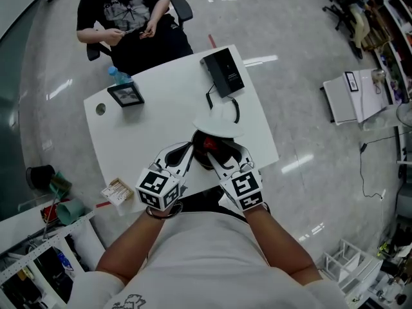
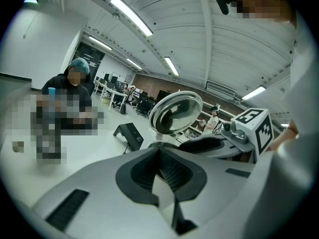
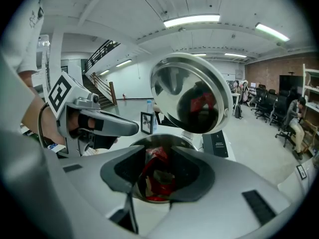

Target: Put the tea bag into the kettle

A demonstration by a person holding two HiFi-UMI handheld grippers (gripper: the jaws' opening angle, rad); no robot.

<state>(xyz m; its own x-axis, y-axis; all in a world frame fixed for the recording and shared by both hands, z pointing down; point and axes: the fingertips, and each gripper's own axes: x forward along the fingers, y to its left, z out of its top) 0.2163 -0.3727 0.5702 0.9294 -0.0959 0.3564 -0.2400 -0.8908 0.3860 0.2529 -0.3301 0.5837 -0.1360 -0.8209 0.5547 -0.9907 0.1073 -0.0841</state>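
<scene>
The steel kettle [image 1: 198, 159] stands at the near edge of the white table [image 1: 167, 118], its round lid [image 1: 219, 120] tipped open and up. Both grippers hover over its mouth. In the right gripper view a crumpled red tea bag [image 3: 157, 176] lies between the parted jaws of my right gripper [image 3: 158, 159], just above the kettle's rim [image 3: 164, 142], with the mirrored lid [image 3: 192, 91] behind. My left gripper [image 2: 159, 166] sits beside it to the left with its pads together; only a white sliver shows behind them. The tea bag [image 1: 207, 143] shows red from above.
A black box [image 1: 222, 71] with a cable, a small picture frame [image 1: 125, 94] and a water bottle [image 1: 118, 74] sit farther back on the table. A small carton [image 1: 117, 190] lies at the near left corner. A person [image 1: 125, 15] is seated at the far side.
</scene>
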